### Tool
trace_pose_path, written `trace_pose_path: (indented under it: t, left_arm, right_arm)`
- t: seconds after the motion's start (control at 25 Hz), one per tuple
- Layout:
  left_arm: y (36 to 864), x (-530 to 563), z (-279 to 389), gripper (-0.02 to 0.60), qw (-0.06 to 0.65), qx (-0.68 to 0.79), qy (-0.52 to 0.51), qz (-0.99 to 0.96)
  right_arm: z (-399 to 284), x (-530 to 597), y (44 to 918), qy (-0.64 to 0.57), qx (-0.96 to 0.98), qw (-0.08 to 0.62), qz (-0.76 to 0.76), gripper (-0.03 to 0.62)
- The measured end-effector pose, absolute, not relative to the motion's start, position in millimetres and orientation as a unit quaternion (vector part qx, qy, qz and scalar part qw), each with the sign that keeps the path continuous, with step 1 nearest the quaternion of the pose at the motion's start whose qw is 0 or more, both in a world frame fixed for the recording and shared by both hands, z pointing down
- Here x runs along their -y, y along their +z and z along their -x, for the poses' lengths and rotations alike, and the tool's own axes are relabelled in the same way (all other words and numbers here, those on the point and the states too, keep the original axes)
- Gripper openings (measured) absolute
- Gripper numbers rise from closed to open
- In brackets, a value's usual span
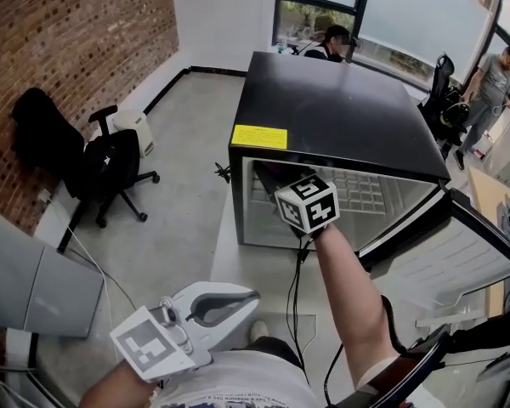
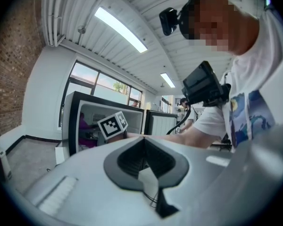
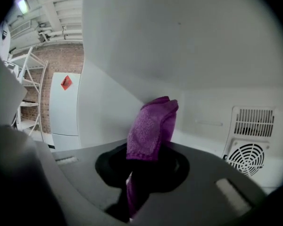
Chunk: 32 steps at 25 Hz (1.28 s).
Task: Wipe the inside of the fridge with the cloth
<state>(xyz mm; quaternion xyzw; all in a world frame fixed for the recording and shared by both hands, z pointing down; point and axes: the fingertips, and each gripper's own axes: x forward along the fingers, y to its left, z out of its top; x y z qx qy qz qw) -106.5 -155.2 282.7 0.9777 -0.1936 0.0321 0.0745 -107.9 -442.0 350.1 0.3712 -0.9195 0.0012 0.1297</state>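
Two handheld grippers, one cloth, one small black fridge [image 1: 331, 109] on the floor, its door [image 1: 459, 249] swung wide to the right.

Right gripper [image 3: 148, 160]: reached into the fridge's white compartment, jaws clamped on a purple cloth [image 3: 152, 126]. The cloth stands up from between the jaws, its folded top close to the white inner wall; whether it touches cannot be told. A round vent grille [image 3: 247, 157] sits low on the back wall to the right.

Left gripper [image 1: 248, 297]: held low by the person's body, well apart from the fridge, jaws together with nothing between them.

Also noted: yellow label [image 1: 259, 136] on the fridge's top front edge; black office chair [image 1: 110, 164] beside a brick wall [image 1: 68, 41].
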Motion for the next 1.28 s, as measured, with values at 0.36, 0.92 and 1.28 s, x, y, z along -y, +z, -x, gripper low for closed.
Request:
trace_pose_path:
  t: [0.36,0.92,1.28]
  left_arm:
    - [279,138,116,0.005,0.081,0.181,0.027,-0.98]
    - [284,107,127,0.005,0.05,0.146,0.037,-0.987]
    - [289,88,119,0.006,0.059,0.121,0.039,-0.99]
  right_arm:
    - [113,400,352,0.006,0.926,0.127,-0.355,0.052]
    - [122,348,346,0.002,0.923,0.136,-0.36,0.052]
    - [104,319,344,0.015,0.92,0.131,-0.368,0.052]
